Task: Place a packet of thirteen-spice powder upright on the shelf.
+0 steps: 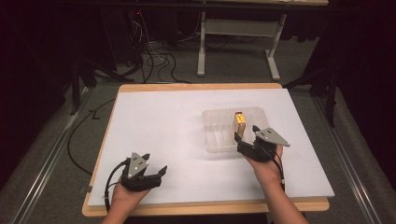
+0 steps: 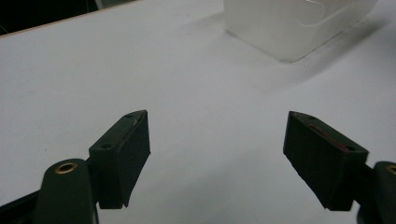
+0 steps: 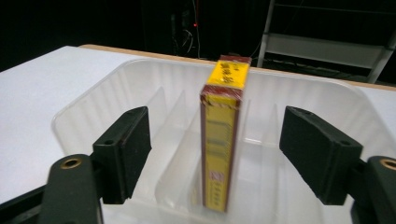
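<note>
Standing upright in clear tray (image 3: 93,112), yellow box (image 3: 222,140) between open right gripper (image 3: 217,154) jaws, seemingly untouched; left gripper (image 2: 217,158) open over white sheet (image 2: 93,70).

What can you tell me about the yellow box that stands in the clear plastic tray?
The slim yellow box with dark red edges looks like printed cardboard; its print is too blurred to read. It stands upright on its narrow end inside the clear ribbed plastic tray, in the tray's right part in the high view. Its base rests on the tray floor among the ribs. The right gripper is open, with one jaw on each side of the box and a gap to each.
</note>
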Tool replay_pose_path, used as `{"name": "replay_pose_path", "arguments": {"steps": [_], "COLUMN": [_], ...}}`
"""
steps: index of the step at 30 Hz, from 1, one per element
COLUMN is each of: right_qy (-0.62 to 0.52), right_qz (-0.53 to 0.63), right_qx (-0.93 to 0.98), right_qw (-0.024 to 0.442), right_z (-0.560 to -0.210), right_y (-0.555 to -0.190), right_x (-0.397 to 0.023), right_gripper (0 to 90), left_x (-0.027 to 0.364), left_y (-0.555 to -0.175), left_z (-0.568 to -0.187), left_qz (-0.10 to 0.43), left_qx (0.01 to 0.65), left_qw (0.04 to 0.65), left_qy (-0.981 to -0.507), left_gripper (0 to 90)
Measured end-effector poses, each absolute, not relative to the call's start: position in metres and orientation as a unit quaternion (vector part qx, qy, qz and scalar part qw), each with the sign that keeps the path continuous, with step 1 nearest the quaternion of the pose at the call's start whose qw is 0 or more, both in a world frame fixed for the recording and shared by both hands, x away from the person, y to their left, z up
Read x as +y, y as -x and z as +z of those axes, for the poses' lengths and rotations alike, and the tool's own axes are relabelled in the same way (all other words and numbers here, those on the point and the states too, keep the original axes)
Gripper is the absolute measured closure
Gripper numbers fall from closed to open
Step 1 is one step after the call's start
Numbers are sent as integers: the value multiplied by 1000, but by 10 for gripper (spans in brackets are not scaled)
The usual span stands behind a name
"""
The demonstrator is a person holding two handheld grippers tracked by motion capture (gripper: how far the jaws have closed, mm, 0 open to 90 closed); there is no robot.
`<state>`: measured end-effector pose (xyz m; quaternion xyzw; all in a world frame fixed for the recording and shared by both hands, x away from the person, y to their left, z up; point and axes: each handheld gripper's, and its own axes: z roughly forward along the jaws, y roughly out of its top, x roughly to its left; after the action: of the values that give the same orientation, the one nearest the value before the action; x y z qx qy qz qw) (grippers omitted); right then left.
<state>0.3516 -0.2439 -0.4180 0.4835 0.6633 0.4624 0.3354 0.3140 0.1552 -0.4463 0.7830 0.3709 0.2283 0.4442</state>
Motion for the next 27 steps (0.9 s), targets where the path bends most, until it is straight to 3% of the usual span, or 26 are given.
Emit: {"name": "replay_pose_path", "arguments": {"steps": [18,27], "right_qy": [-496,-498], "right_qz": [462,450], "right_qx": [642,653], "right_qw": [358,351], "right_z": [-421,-431], "right_y": [-269,-265], "right_x": [-355,-361], "right_gripper": [188,183], "left_x": [159,157], "left_y": [-314,-315], "left_z": [-445,-444], "left_qz": [231,226], "left_qx": [376,375], "left_qw": [457,463], "left_qy": [-772,-770], "left_gripper": [231,231]}}
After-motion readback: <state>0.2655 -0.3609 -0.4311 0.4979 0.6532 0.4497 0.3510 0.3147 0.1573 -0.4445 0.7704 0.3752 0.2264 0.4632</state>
